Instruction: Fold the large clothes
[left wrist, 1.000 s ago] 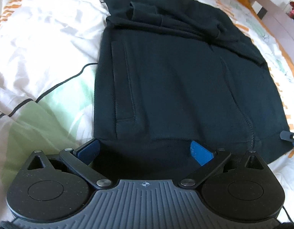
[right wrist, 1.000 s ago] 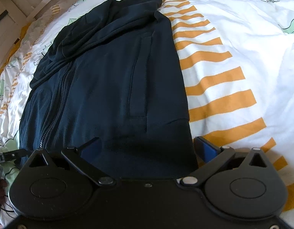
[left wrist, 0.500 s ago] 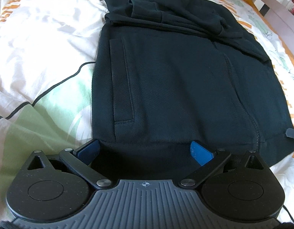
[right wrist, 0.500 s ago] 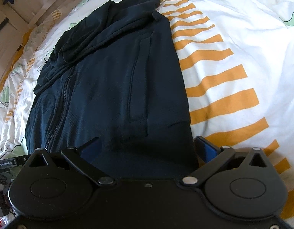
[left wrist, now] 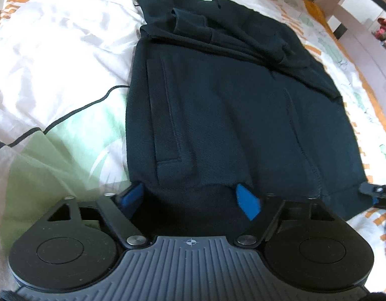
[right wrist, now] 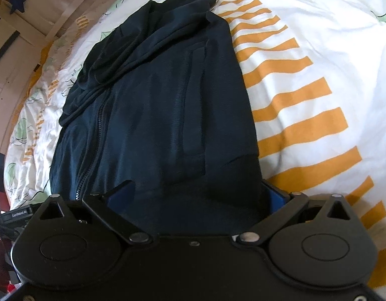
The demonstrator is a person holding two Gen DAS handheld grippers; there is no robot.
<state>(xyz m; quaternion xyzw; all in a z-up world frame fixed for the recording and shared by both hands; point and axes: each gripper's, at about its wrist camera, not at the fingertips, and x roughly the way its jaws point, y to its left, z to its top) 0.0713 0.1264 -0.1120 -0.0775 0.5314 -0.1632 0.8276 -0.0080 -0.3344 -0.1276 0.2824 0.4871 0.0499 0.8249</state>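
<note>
A bed fills the view, covered by a white duvet (right wrist: 318, 25) printed with orange stripes and green shapes. A pale wooden bed frame (right wrist: 67, 7) borders it.

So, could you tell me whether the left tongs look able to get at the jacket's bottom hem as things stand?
Probably yes: the left tongs, just closing, already straddle the jacket's hem, with nothing in between.

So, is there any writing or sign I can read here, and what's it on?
No word reads clearly.
White label on a black piece at the right view's left edge: lettering too blurred to read.
Crosshair mark on the left gripper: a symbol, no letters.
</note>
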